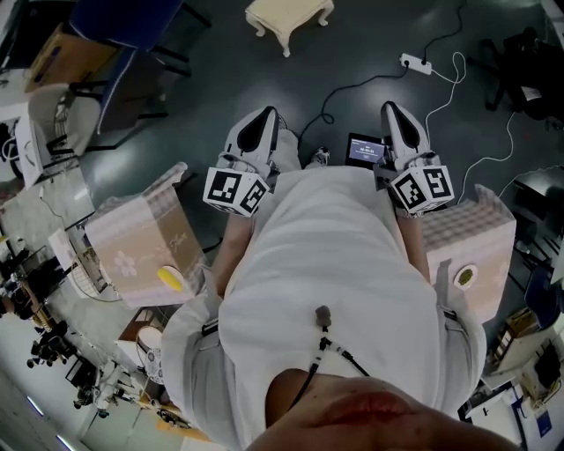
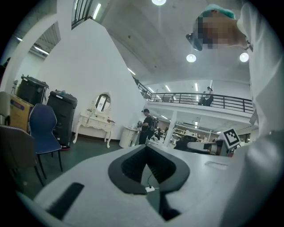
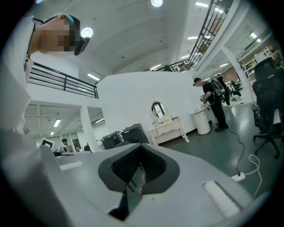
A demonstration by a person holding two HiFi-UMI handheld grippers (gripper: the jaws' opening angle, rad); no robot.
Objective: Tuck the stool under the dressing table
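The cream stool [image 1: 289, 19] with curved legs stands on the dark floor at the top of the head view, well ahead of both grippers. The white dressing table [image 2: 94, 120] with its oval mirror stands against the far white wall; it also shows in the right gripper view as the dressing table [image 3: 167, 127]. My left gripper [image 1: 266, 116] and right gripper [image 1: 391, 109] are held level in front of my body, side by side. Both are shut with nothing between the jaws. The stool is hidden in both gripper views.
A white power strip [image 1: 416, 63] with cables and a small screen device [image 1: 366, 150] lie on the floor ahead. Pale cartons stand at my left [image 1: 145, 242] and right [image 1: 471, 242]. A blue chair [image 1: 123, 26] and black bins [image 2: 62, 115] are on the left. A person with a backpack [image 2: 148, 126] stands beside the dressing table.
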